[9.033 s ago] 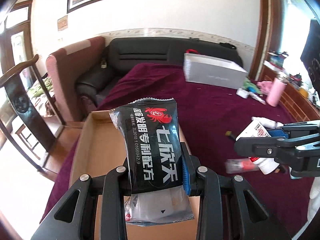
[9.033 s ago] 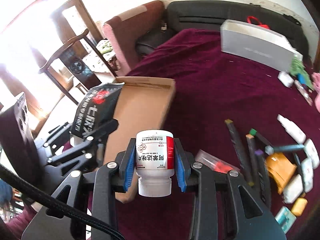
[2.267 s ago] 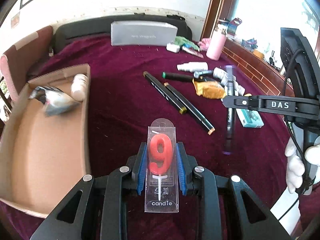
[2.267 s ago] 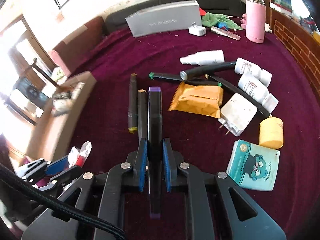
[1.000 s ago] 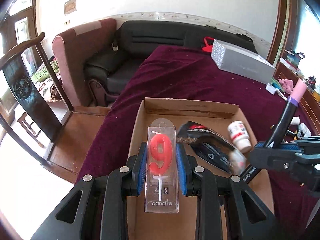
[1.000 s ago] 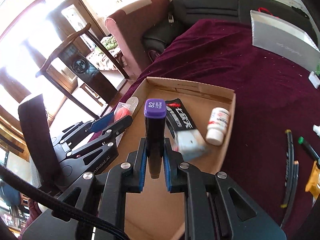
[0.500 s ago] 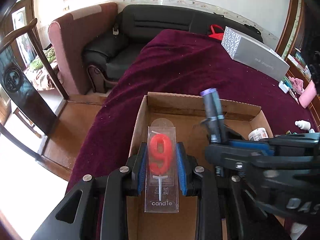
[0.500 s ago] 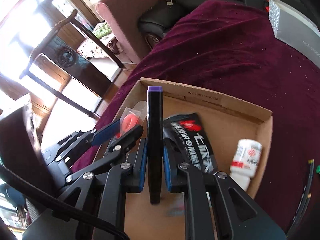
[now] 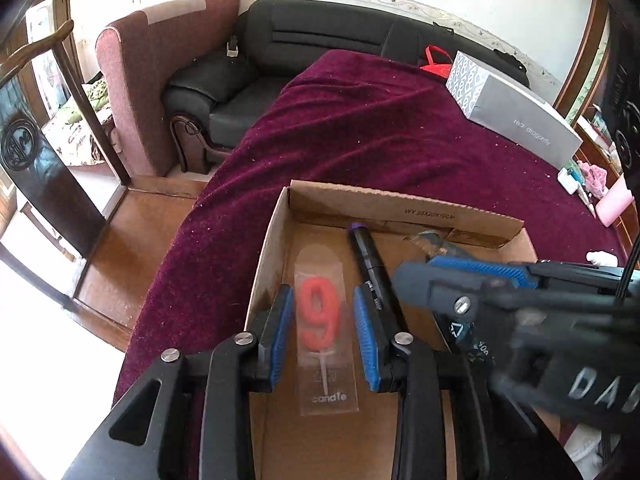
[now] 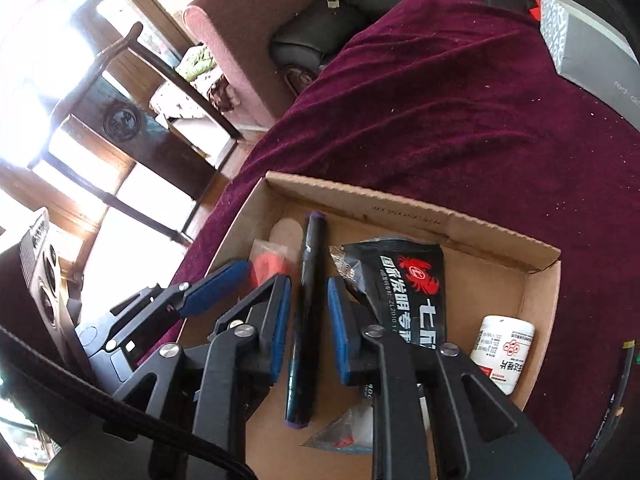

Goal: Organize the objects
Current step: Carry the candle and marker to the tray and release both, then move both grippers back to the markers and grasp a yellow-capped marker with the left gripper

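A shallow corrugated cardboard tray is set on a table draped in deep-red velvety cloth. Both grippers are held over the tray.

In the left wrist view, the left gripper is seen with its ribbed blue pads standing slightly clear of a flat, clear plastic blister pack with a rounded top, in which a red wax candle shaped as the numeral 9 is sealed. The jaws have just been opening, and narrow gaps are visible on both sides of the pack, which lies between them on the tray floor by the left wall.

In the right wrist view, the right gripper is likewise parted a little around a long, slim black marker with purple end caps. Its jaws have just been opening too; the marker lies between the pads without being pressed, lengthwise on the cardboard, just right of the candle pack.

Further right in the tray, a glossy black foil sachet printed with a red crab and white characters is seen, crinkled at its sealed edge. A small white cylindrical pill bottle with a red-and-white label lies on its side near the right wall. A long grey rectangular box rests on the cloth well beyond the tray.
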Tool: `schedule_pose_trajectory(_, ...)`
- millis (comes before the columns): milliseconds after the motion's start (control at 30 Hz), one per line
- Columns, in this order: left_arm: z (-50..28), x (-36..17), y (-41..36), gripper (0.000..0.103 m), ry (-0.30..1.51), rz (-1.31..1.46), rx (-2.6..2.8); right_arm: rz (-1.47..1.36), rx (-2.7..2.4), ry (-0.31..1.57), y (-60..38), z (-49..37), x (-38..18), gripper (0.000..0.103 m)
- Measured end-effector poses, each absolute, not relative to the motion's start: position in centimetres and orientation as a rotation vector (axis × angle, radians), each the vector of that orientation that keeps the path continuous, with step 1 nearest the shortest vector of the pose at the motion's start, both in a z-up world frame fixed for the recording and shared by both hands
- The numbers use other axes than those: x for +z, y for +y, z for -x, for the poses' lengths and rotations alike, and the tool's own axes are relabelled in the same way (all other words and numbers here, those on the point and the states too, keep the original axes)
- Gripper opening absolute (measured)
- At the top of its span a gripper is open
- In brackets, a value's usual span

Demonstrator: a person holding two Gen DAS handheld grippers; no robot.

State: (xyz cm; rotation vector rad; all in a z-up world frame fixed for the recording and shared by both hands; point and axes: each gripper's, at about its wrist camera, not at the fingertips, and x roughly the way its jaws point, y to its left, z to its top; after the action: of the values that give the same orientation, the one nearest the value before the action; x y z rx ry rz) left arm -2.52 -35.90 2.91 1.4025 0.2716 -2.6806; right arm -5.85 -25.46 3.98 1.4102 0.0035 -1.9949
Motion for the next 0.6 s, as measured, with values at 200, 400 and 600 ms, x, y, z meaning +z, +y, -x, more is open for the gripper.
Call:
schedule_pose_trajectory(200,1.6,5.0,-36.6,0.043,0.387,-1.370,-2.729,-1.319,-2.069,-0.094,-23.1,5.4,6.3,0.031)
schedule_pose_trajectory(400,-0.9,7.4,-35.7,0.043,0.474,-1.279,-2.783,-1.220,-2.123,-0.159,-18.7,3.3,8.9,0.046)
schedule_pose_trajectory(600,-3.3,10.1,-29.2,0.054,0.466,-1.161,-2.981,-1.164,-2.208,-0.251,-11.2,0.0,9.1,0.053)
